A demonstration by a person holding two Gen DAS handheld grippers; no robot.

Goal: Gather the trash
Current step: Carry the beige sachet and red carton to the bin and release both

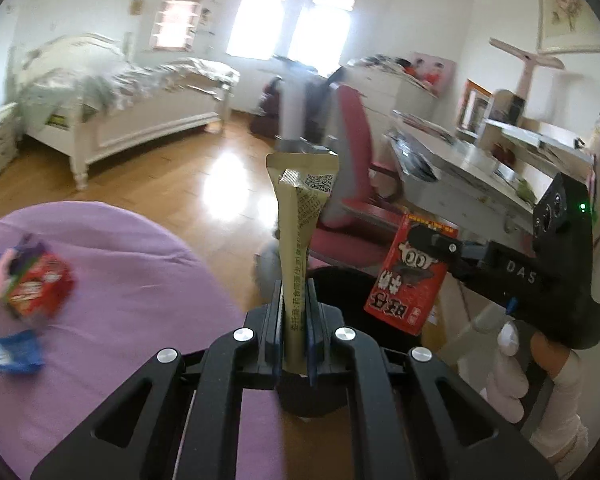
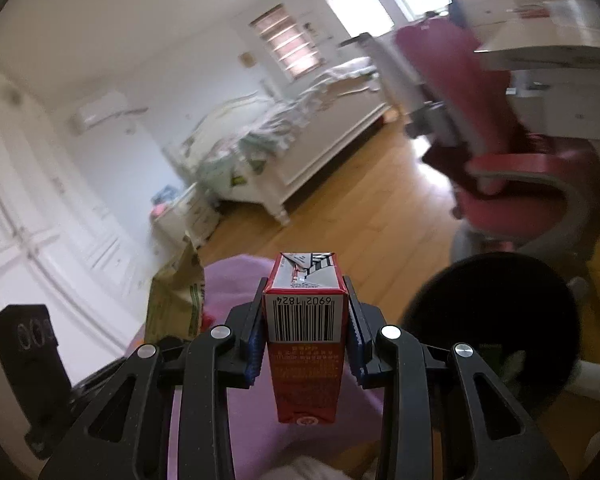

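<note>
My left gripper [image 1: 294, 300] is shut on a flat gold sachet [image 1: 300, 216] that stands upright between its pads. To its right, my right gripper [image 1: 432, 240] hangs over a black bin [image 1: 340, 280], shut on a red drink carton [image 1: 410, 276]. In the right wrist view the same red carton [image 2: 305, 336], barcode side up, is clamped between the pads of the right gripper [image 2: 306, 312]. The black bin [image 2: 496, 320] lies just to the right of it. The gold sachet [image 2: 178, 296] and part of the left gripper's black body show at the left.
A pink round cushion [image 1: 112, 292] carries a red wrapper [image 1: 40, 284] and a blue wrapper [image 1: 14, 350]. A red office chair [image 1: 352, 184] stands behind the bin, beside a cluttered white desk [image 1: 472, 176]. A white bed [image 1: 132, 100] sits across the wooden floor. A gloved hand [image 1: 512, 364] holds the right gripper.
</note>
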